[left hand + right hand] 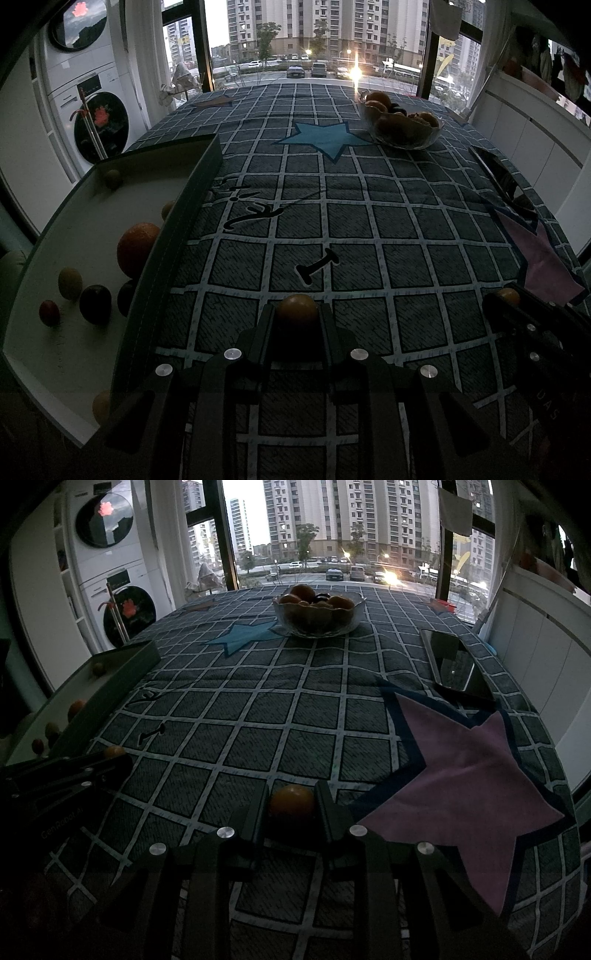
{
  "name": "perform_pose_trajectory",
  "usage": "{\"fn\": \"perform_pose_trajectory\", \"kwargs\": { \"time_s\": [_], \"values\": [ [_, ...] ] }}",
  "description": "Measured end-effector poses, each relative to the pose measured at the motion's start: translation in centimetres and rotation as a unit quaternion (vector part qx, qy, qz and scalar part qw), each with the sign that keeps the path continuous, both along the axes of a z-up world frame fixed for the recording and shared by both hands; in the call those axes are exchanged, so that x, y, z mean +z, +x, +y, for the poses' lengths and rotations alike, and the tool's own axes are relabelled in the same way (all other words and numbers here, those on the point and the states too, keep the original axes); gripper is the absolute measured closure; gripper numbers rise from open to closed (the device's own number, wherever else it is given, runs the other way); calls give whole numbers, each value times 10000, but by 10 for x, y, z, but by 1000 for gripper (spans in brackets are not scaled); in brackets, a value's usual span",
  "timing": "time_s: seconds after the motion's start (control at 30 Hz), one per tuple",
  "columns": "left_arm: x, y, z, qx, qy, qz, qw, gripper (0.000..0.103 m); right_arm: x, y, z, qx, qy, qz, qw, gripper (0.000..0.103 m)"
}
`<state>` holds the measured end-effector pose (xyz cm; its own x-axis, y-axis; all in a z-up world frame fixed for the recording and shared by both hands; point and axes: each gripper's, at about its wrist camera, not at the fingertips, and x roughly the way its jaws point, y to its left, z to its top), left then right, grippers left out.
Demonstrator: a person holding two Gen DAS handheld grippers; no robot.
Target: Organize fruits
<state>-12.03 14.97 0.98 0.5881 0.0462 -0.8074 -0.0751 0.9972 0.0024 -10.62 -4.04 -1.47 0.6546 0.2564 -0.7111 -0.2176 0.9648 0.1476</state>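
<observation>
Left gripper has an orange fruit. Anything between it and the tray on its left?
Only the tray's own near wall. The left gripper holds its small orange fruit just right of that wall; the checked cloth between is bare.

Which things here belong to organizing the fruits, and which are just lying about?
Job: left gripper and right gripper, each shut on a small orange fruit; white tray; glass bowl.
Lying about: tablet; washing machines.
</observation>
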Motion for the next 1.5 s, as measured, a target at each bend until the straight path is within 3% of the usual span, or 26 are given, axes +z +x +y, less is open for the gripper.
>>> {"fn": "perform_pose_trajectory", "kwargs": {
  "time_s": [0.87,1.33,1.5],
  "values": [
    [0,0,0,1,1,3,10000,80,0,0,0,8,-13,-2,10000,74],
    [0,1,1,-19,-28,33,10000,80,0,0,8,67,-386,23,9992,72],
    [0,0,4,-112,-246,109,9996,80,4,9,-8,37,65,410,9991,76]
  ]
}}
